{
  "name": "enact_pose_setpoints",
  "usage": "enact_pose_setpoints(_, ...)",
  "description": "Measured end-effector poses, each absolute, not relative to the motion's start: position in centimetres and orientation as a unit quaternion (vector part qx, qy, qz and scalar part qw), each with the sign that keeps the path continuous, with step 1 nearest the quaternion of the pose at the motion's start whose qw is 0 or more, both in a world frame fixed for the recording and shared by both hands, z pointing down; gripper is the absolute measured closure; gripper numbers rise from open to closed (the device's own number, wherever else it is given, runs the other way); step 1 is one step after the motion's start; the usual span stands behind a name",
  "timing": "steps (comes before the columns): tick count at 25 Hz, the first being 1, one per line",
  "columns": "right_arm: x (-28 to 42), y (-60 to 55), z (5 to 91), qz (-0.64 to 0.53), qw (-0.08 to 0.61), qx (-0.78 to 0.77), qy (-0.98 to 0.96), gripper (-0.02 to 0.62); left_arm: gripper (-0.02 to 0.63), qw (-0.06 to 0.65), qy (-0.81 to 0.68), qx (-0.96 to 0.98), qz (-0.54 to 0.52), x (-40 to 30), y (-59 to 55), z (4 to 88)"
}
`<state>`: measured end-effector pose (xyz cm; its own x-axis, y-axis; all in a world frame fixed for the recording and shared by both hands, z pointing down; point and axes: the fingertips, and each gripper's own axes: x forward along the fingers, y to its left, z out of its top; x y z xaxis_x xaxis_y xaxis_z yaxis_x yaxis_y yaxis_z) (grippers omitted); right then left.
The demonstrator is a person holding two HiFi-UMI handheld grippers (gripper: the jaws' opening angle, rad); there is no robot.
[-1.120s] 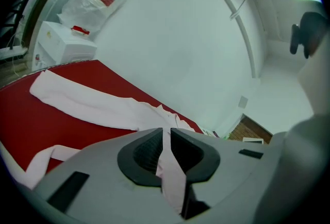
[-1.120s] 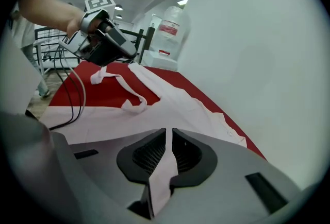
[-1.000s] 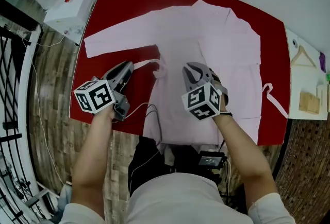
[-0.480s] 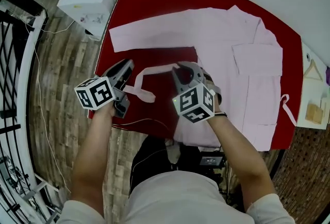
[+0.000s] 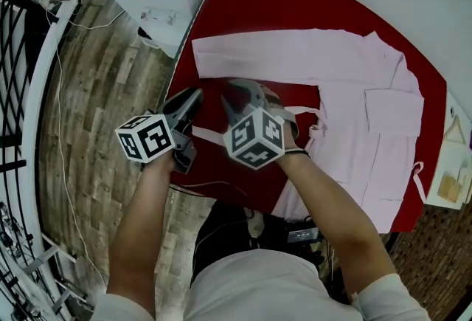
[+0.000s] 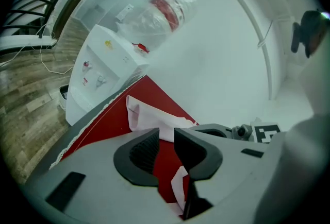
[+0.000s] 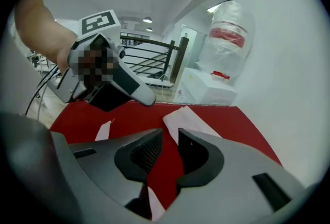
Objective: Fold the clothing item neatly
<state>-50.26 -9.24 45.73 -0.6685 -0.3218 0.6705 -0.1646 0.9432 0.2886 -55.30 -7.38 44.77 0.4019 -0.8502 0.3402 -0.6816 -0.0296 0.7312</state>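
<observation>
The pink robe [image 5: 369, 98] is lying flat on the red table [image 5: 258, 2], at three o'clock from both grippers. The left gripper [image 5: 193, 97] and right gripper [image 5: 237, 89] are just opening, holding nothing. The next move is likely pinching the sleeve [image 5: 258, 54] and folding it inward.

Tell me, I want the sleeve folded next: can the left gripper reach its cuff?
Probably yes: the left gripper, jaws just opened, pinches nothing, and only bare red table separates it from the sleeve cuff.
</observation>
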Motion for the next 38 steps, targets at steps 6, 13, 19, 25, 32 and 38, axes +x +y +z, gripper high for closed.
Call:
enact_pose_setpoints(6, -55.1, -9.9, 48.3, -0.123, 0.409, 0.091, -0.899, 0.482, 0.538, 0.447, -0.539, 0.704, -0.115, -56.9, -7.7, 45.5)
enact_pose_setpoints(13, -56.8, -11.3, 51.3, -0.105, 0.442, 0.100, -0.885, 0.483, 0.538, 0.451, -0.544, 0.697, -0.125, -59.1, -8.2, 46.2)
enact_pose_setpoints(19, -56.4, -10.1, 51.2, -0.108, 0.444, 0.090, -0.885, 0.568, 0.538, 0.458, -0.541, 0.695, -0.118, -59.6, -9.2, 46.9)
enact_pose_setpoints(25, -55.9, -9.6, 48.6, -0.100, 0.397, 0.131, -0.903, 0.568, 0.519, 0.500, -0.515, 0.688, -0.108, -59.8, -11.6, 48.6)
enact_pose_setpoints(32, -55.4, -10.0, 46.9, -0.082, 0.364, 0.152, -0.915, 0.568, 0.498, 0.563, -0.471, 0.669, -0.120, -59.8, -14.5, 49.6)
enact_pose_setpoints(38, -54.8, -10.0, 46.3, -0.055, 0.344, 0.172, -0.921, 0.568, 0.459, 0.604, -0.432, 0.661, -0.103, -58.7, -16.0, 50.0)
